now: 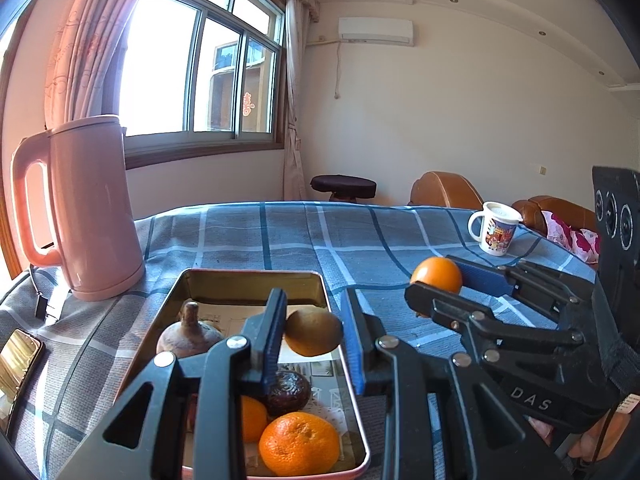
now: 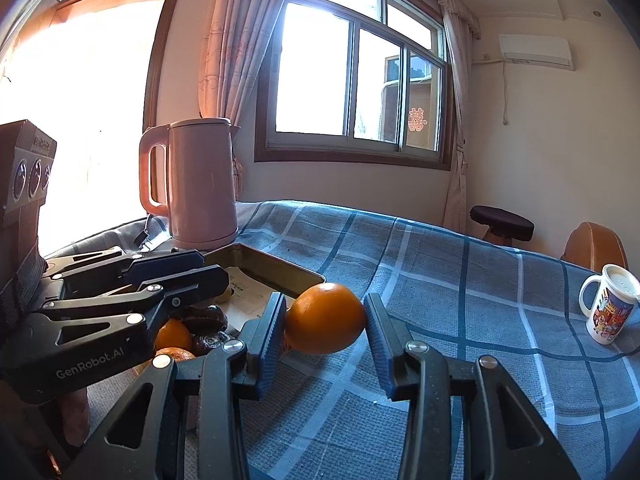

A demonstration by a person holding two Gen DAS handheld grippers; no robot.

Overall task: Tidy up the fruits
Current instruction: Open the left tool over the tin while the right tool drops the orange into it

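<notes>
A metal tray (image 1: 200, 280) lies on the blue checked tablecloth; it also shows in the right wrist view (image 2: 280, 270). It holds a tangerine (image 1: 298, 444), a dark brown fruit (image 1: 290, 390), a brown pear-shaped fruit (image 1: 188, 334) and a kiwi (image 1: 314, 332). My left gripper (image 1: 314, 318) is open above the tray, with the kiwi between its fingers, apparently untouched. My right gripper (image 2: 326, 318) has its pads against both sides of an orange (image 2: 325, 319) resting on the cloth right of the tray. The orange (image 1: 437, 275) and right gripper (image 1: 436, 280) also show in the left wrist view.
A pink electric kettle (image 1: 86, 208) stands behind the tray at the left, also in the right wrist view (image 2: 198, 184). A printed mug (image 1: 496, 230) stands at the far right of the table (image 2: 608, 308). A phone (image 1: 18, 356) lies at the left edge.
</notes>
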